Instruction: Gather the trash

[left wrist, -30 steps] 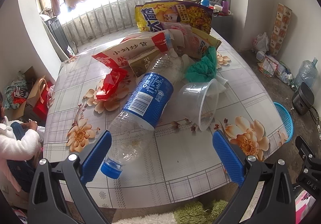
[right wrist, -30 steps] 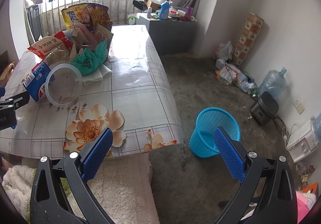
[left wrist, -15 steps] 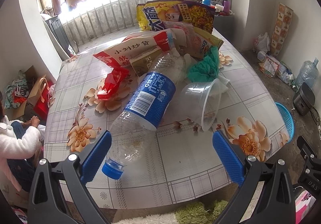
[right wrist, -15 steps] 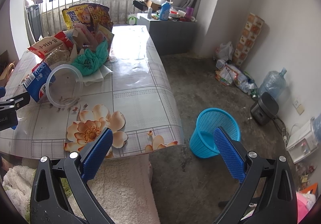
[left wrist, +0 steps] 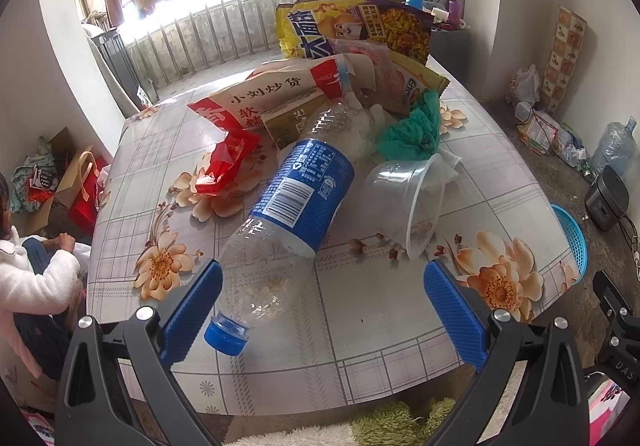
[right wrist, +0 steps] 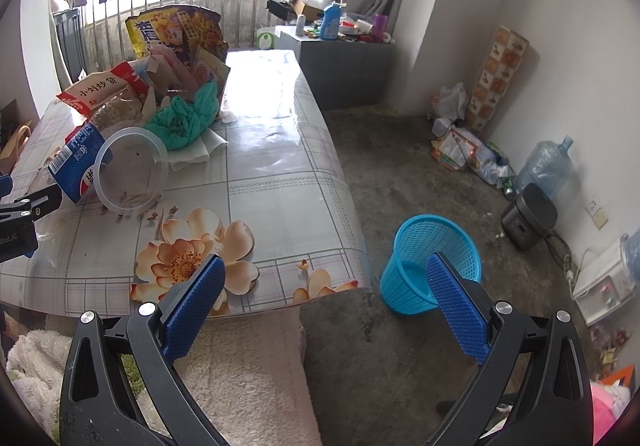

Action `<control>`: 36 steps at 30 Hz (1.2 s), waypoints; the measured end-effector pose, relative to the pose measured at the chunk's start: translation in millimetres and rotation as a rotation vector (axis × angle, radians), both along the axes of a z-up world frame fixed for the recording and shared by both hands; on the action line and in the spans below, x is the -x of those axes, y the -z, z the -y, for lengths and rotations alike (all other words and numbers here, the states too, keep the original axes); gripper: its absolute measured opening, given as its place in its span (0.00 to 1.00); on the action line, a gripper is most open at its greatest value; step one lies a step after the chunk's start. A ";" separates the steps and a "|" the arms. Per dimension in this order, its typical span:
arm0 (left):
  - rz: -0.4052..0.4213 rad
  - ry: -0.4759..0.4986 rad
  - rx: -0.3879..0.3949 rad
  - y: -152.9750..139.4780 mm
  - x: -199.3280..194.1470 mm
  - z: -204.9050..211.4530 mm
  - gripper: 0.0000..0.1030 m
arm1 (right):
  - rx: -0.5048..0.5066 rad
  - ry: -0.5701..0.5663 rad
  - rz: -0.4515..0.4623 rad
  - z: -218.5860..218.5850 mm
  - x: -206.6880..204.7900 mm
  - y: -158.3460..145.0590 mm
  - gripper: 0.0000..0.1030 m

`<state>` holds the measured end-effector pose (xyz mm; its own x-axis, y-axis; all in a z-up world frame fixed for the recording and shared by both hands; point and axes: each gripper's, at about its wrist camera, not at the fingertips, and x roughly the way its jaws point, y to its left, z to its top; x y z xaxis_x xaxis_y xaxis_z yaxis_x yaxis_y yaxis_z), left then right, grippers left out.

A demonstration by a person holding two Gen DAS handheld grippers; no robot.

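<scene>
Left wrist view: the bottle [left wrist: 296, 202] is seen lying diagonally on the worktop [left wrist: 380, 310], cap end between the wide-open left jaws; the right jaws, also open and empty, are held farther off.

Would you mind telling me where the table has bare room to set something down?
The table is bare along its right side, from the green bag to the far end. It is crowded around the bottle, clear tub and snack bags.
</scene>
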<state>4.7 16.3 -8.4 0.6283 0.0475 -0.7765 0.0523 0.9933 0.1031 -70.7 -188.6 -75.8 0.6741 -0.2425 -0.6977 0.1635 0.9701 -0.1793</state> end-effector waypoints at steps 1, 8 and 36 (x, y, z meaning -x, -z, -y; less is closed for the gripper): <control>-0.001 0.000 0.001 -0.1 0.2 0.2 0.96 | -0.001 -0.001 0.001 -0.8 -0.3 0.1 0.93; 0.024 0.022 0.021 -5.2 1.5 -5.6 0.96 | -0.020 -0.026 0.020 -9.6 -6.5 -4.4 0.93; 0.182 0.044 0.101 9.8 -46.2 -137.9 0.54 | -0.786 -0.333 -0.173 -151.0 -119.6 -12.5 0.70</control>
<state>51.0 154.1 -18.2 0.7585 -0.0551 -0.6493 0.0852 0.9963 0.0149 48.9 -37.6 -63.2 0.4933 0.5434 -0.6792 -0.1188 0.8156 0.5663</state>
